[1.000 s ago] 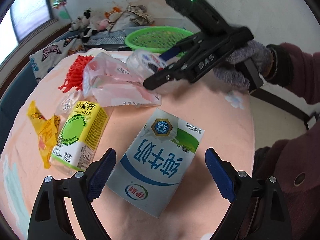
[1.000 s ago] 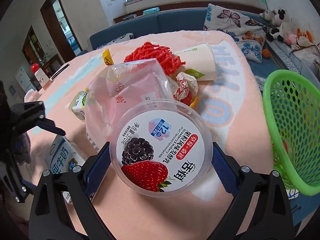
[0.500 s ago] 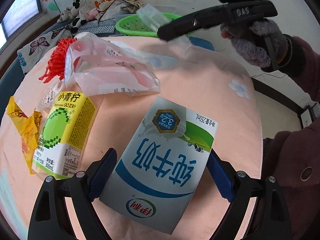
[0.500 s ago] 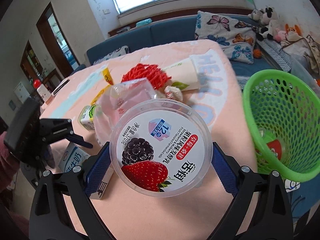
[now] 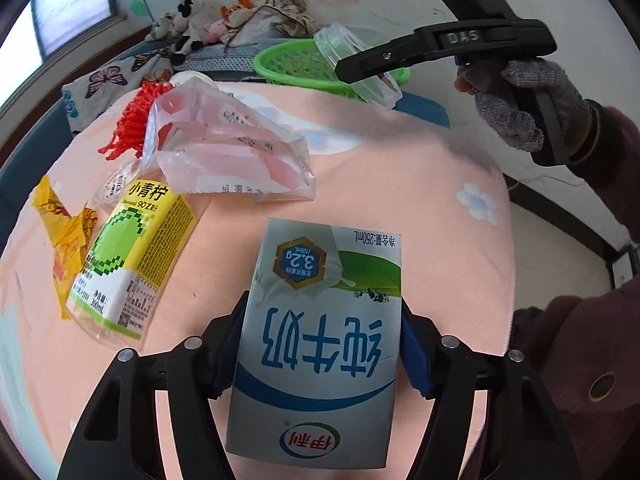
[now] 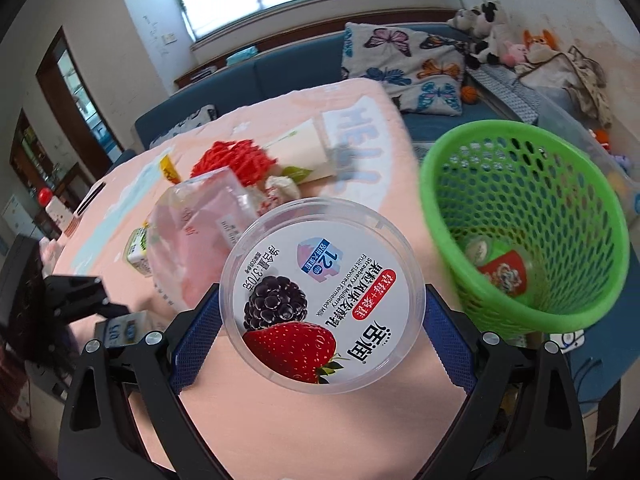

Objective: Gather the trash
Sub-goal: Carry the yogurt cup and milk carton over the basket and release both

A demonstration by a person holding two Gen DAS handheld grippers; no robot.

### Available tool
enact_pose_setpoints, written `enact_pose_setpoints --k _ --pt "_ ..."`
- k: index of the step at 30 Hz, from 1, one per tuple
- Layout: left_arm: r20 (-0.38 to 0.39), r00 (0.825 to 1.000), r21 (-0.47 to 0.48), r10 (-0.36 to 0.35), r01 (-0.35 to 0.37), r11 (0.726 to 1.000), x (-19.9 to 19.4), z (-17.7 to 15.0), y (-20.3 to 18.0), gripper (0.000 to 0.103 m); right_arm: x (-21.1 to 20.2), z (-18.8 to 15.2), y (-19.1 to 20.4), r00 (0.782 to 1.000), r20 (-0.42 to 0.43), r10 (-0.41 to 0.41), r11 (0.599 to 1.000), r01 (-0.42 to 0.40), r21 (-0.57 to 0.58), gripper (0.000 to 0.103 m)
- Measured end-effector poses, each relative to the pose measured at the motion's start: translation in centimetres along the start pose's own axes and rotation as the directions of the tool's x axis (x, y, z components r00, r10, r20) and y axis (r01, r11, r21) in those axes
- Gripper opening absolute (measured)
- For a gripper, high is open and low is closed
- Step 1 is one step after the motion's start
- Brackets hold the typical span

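A white and blue milk carton (image 5: 328,272) lies flat on the pink-covered table (image 5: 400,168). My left gripper (image 5: 322,320) straddles its lower half, its jaws closing, and both blue pads touch the carton's sides. In the right wrist view, my right gripper (image 6: 320,300) is shut on a clear yogurt cup (image 6: 320,280) with a berry label. It holds the cup in the air above the table's edge, just left of the green mesh basket (image 6: 500,128). The left wrist view shows that cup (image 5: 348,52) in front of the basket (image 5: 296,60).
A yellow-green juice carton (image 5: 132,256), a clear pink plastic bag (image 5: 224,152), red foam netting (image 5: 128,124), a yellow wrapper (image 5: 64,236) and a paper cup (image 6: 304,152) lie on the table. The basket holds a red-labelled container (image 6: 500,272). A blue sofa with pillows stands behind.
My left jaws have closed in from wide apart onto the milk carton's sides. My right gripper has carried the yogurt cup up and across toward the green basket.
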State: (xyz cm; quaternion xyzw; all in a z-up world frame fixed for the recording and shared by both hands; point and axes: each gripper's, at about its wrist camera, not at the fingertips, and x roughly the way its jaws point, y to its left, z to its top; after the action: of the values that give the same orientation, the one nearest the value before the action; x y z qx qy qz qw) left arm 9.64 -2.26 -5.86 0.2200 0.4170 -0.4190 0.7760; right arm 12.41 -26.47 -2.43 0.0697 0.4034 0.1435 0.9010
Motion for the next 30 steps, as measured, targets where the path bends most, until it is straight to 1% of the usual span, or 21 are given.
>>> enact_pose_setpoints --k 6,8,16,19,23,28,30 --pt "0.048 0.999 -0.046 -0.011 0.013 0.999 -1.6 0.5 -1.4 0.063 -0.8 0.6 -2.2 0.999 0.031 -0.041 0.998 0.039 0.039 0.094" --pt "0.071 0.997 -0.063 -0.027 0.032 0.997 -2.4 0.9 -1.7 0.063 -1.0 1.0 -3.4 0.997 0.038 -0.063 0.996 0.060 0.058 0.094" --pt "0.147 0.989 -0.087 -0.011 0.024 0.996 -4.6 3.6 -2.5 0.063 -1.3 2.0 -8.0 0.988 0.051 -0.144 0.983 0.137 0.124 0.094" --pt "0.171 0.985 -0.103 0.008 0.010 0.995 -5.0 5.2 -2.1 0.063 -1.2 2.2 -9.6 0.983 0.046 -0.177 0.976 0.169 0.141 0.094" --pt "0.205 0.978 -0.134 0.029 -0.002 0.991 -5.0 7.8 -1.7 0.063 -0.6 2.3 -11.8 0.979 0.033 -0.200 0.968 0.193 0.160 0.094" --pt "0.236 0.971 -0.158 0.040 -0.003 0.987 -4.7 10.8 -1.3 0.063 0.0 2.3 -14.0 0.975 0.012 -0.221 0.959 0.215 0.182 0.094" --pt "0.244 0.969 -0.163 0.033 0.007 0.987 -4.5 12.1 -0.9 0.063 0.3 2.3 -14.6 0.974 0.006 -0.225 0.958 0.220 0.183 0.094"
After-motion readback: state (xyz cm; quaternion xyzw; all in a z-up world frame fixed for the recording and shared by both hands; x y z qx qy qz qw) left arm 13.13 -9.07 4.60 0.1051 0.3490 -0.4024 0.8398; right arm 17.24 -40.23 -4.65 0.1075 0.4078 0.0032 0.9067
